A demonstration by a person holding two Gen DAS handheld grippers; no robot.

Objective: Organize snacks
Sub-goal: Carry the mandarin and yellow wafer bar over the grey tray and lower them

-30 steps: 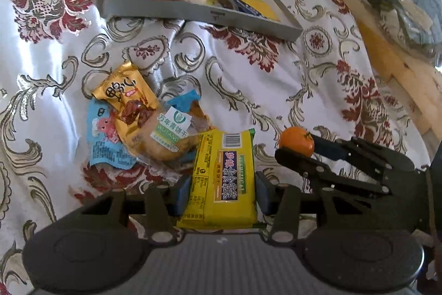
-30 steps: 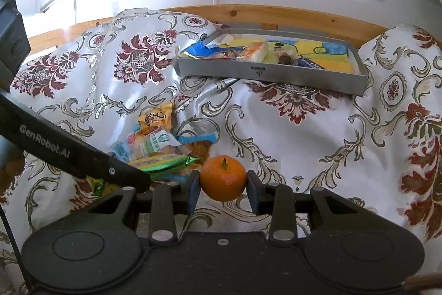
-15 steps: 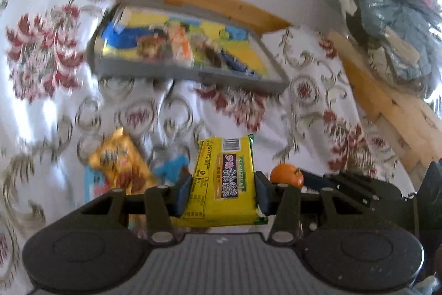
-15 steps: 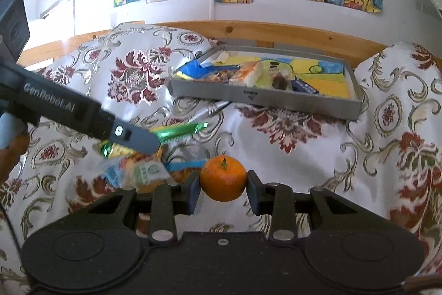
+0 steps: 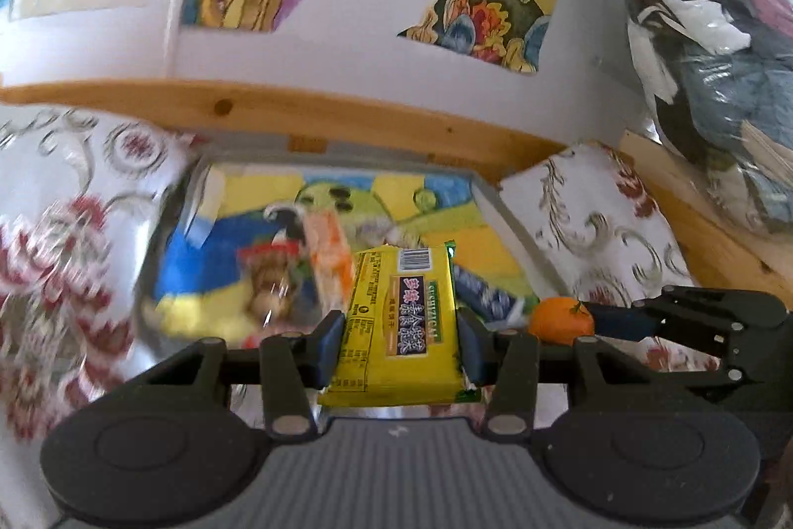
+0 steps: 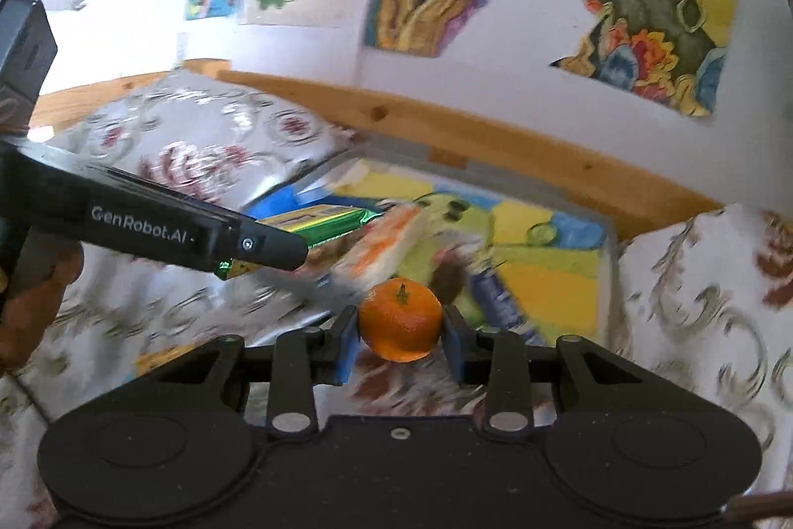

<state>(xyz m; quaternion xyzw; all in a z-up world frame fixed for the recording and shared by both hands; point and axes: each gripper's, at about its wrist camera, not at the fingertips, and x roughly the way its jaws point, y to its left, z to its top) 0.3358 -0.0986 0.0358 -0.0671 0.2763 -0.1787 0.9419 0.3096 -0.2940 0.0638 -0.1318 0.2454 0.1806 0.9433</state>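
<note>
Carrying stage judged in hand: yellow snack packet (image 5: 399,330) is clamped flat between the narrowed fingers of the left gripper (image 5: 400,343); mandarin (image 6: 400,318) is pinched by the right gripper (image 6: 400,343), fingers closed on its sides. Both are held near the grey tray (image 6: 610,251), already stocked with packets. Next move called for: lowering into bare tray space, then release

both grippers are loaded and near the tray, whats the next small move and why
Probably lower the left gripper a little further over the grey tray and release. It is shut on the yellow snack packet, which already hangs above the packets in the tray. The right gripper, shut on the orange, is beside it at the near rim and could follow.
</note>
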